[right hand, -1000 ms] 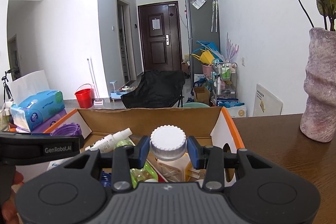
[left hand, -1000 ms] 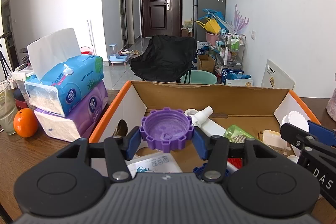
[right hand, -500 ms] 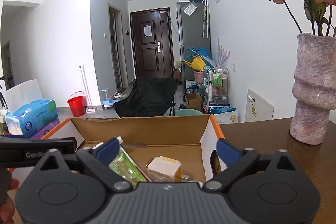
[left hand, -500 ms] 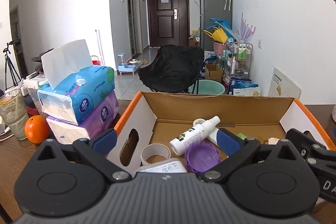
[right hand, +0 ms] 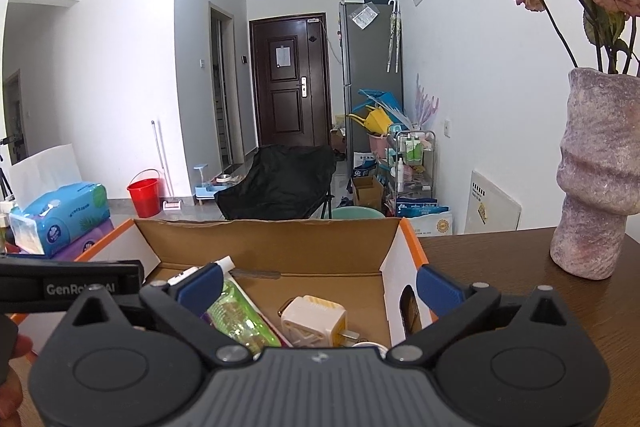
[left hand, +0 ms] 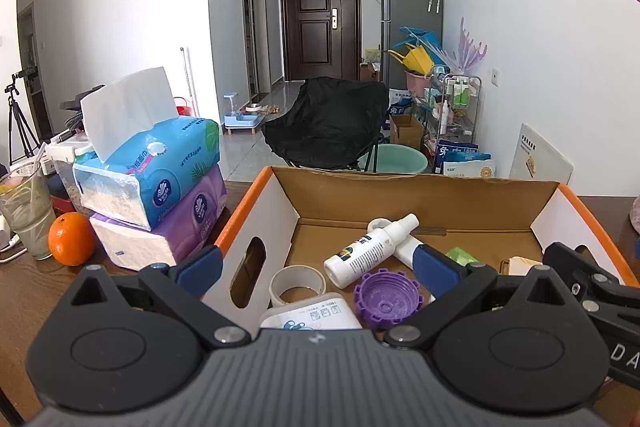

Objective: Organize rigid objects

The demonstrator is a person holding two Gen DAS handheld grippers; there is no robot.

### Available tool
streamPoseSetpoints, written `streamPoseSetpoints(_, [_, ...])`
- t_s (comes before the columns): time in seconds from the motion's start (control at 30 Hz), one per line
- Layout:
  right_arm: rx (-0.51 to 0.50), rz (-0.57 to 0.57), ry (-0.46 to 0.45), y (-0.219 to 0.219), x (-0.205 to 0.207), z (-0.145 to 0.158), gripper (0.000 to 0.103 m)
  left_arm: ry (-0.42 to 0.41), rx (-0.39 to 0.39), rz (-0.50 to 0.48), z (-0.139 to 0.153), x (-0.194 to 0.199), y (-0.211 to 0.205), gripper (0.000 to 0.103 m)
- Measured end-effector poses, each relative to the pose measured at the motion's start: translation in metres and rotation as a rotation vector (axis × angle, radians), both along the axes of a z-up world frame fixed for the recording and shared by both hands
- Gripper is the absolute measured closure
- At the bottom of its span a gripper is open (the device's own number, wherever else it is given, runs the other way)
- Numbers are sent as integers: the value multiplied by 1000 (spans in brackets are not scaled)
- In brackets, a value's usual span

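- Cardboard box (left hand: 420,193) on the bench (right hand: 500,275) already holds a purple cap (left hand: 386,299), a white spray bottle (left hand: 370,251), a tape roll (left hand: 297,282), a green packet (right hand: 240,315) and a cream plug adapter (right hand: 314,319), so the sorting looks well advanced.
- Left gripper (left hand: 316,267): jaws spread wide, nothing between them; the purple cap lies in the box just below, toward its right finger.
- Right gripper (right hand: 318,285): jaws likewise wide and empty; the adapter sits between and below its fingers.
- What remains outside the box cannot be told; an orange (left hand: 71,238) stands well off to the left gripper's left.
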State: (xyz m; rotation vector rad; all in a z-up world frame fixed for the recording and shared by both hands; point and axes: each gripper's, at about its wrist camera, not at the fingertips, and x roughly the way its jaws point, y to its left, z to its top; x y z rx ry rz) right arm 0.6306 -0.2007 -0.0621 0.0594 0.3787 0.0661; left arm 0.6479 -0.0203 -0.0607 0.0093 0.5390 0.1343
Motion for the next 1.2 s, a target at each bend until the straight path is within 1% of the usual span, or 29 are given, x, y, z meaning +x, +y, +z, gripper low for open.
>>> streamPoseSetpoints(0.2, [-6,-4,-16,0,-9,7,0,6,-7,-8,9,-9,2,0])
streamPoseSetpoints(0.6, [-16,-15,-25,-8,-39,25,0,-22,14,-36,29,-45,4,0])
streamPoseSetpoints(0.87, [-12,-18,-29,-11,-73,40,0,-53,19,-41,44,-81,8,0])
streamPoseSetpoints(1.2, [-16,-6,-32,-10,-131,57,0,-40,12,-52,56,-134,9,0])
